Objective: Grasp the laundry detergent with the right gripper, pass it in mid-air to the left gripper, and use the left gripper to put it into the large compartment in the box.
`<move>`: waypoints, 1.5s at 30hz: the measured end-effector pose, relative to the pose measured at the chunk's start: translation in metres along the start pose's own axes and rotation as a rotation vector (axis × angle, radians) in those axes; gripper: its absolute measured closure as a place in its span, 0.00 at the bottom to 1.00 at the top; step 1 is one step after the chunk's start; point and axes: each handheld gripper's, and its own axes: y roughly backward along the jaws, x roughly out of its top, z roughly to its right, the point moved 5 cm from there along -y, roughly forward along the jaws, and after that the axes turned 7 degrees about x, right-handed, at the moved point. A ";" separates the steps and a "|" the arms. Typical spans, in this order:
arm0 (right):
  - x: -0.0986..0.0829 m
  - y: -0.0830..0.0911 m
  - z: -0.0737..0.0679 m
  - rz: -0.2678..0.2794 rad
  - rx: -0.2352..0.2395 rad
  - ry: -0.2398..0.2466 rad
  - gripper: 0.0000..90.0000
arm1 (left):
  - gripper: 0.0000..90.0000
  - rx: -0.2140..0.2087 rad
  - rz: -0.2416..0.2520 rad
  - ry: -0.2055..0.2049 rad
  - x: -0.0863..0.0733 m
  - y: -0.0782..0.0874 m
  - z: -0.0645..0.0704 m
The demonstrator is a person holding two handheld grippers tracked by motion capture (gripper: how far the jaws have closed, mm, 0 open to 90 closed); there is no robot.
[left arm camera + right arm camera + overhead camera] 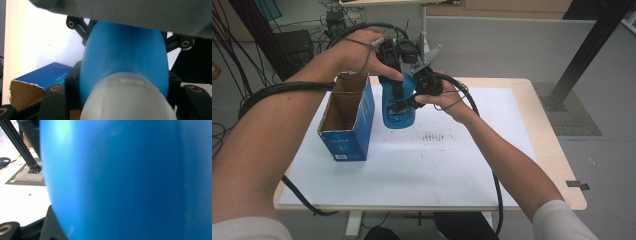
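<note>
A blue bottle (398,112) with a whitish cap (127,100) hangs upright just above the white table sheet (437,170). My left gripper (394,80) comes down from above and is shut on the bottle's upper part, near the cap. My right gripper (406,102) reaches in from the right and is shut on the bottle's body. In the left gripper view the blue bottle (125,55) sits between my own black jaws, cap toward the camera. In the right gripper view the bottle's side (120,180) is pressed close to the lens.
An open blue cardboard box (347,125) stands on the table just left of the bottle, its flaps up; a corner of the box (47,75) lies low in the left gripper view. A black frame post (592,45) rises beyond the table's far right corner. Cables trail from both grippers.
</note>
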 end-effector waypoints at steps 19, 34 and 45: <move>-0.004 0.019 -0.004 0.054 -0.088 -0.038 0.20 | 0.42 -0.004 -0.010 0.026 -0.002 0.001 0.000; -0.044 0.048 -0.025 -0.095 -0.192 -0.240 0.10 | 0.42 -0.012 -0.030 0.148 -0.007 0.012 -0.005; -0.063 0.072 -0.050 -0.188 -0.268 -0.301 0.07 | 0.42 0.012 -0.085 0.326 -0.008 0.031 -0.014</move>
